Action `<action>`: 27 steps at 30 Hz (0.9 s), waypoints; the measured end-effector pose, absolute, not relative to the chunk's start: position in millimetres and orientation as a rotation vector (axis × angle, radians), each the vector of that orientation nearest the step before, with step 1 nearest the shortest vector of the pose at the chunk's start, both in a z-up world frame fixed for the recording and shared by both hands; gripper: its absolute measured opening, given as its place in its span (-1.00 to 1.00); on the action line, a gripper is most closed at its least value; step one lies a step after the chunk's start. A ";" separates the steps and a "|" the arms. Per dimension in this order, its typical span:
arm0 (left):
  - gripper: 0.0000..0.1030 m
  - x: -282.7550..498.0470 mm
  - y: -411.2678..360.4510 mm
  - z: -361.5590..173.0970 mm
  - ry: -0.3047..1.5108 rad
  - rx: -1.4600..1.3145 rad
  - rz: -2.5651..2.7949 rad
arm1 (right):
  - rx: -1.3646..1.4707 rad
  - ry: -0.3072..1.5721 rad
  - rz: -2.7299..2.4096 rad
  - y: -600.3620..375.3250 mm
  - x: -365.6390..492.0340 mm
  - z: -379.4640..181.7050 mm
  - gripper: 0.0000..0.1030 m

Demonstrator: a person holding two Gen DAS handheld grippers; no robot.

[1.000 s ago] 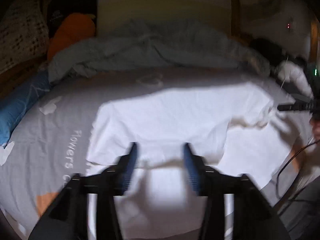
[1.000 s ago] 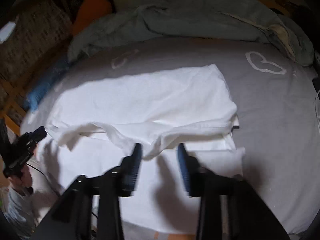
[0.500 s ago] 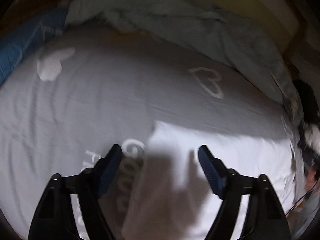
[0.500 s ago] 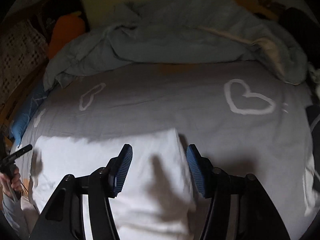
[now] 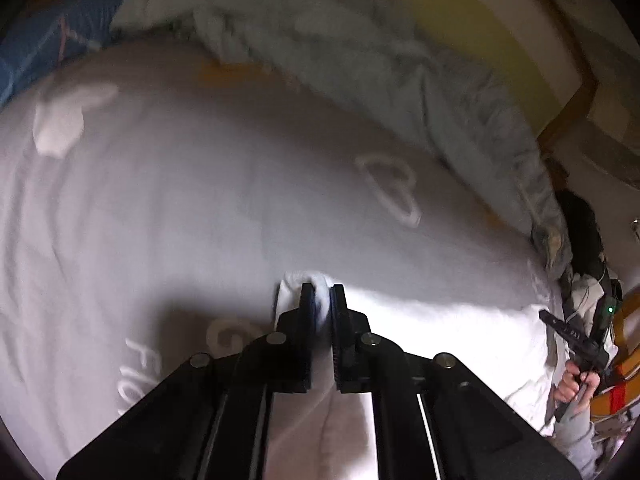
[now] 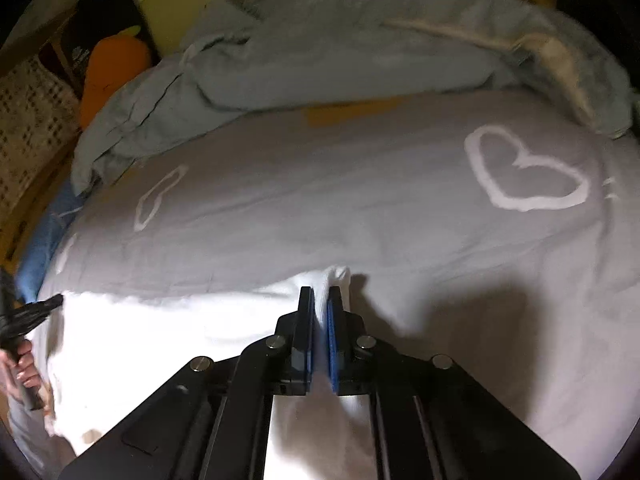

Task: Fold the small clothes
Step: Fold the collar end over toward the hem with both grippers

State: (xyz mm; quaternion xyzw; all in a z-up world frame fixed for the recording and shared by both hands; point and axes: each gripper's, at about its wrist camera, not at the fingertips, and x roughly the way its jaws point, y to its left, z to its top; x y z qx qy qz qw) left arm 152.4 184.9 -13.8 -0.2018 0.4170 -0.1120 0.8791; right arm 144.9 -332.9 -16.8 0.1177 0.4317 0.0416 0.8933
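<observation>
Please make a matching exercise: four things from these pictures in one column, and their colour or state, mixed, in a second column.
Things:
1. left gripper
2. heart outline
3. crumpled duvet
4. carrot-shaped cushion

Colour or state:
A. orange
B. pale blue-grey, bunched up along the far side of the bed
C. shut on a corner of the white garment
D. white, printed on the grey sheet

Pairs: 1-C, 2-D, 3-B, 4-A

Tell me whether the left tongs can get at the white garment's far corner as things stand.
Yes, it looks so: the left tongs are already shut on the far corner of the white garment, with nothing between them and the cloth.
</observation>
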 end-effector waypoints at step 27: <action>-0.98 141.1 170.7 10.5 0.677 -0.210 -0.167 | 0.146 0.776 0.038 -326.3 119.7 31.0 0.29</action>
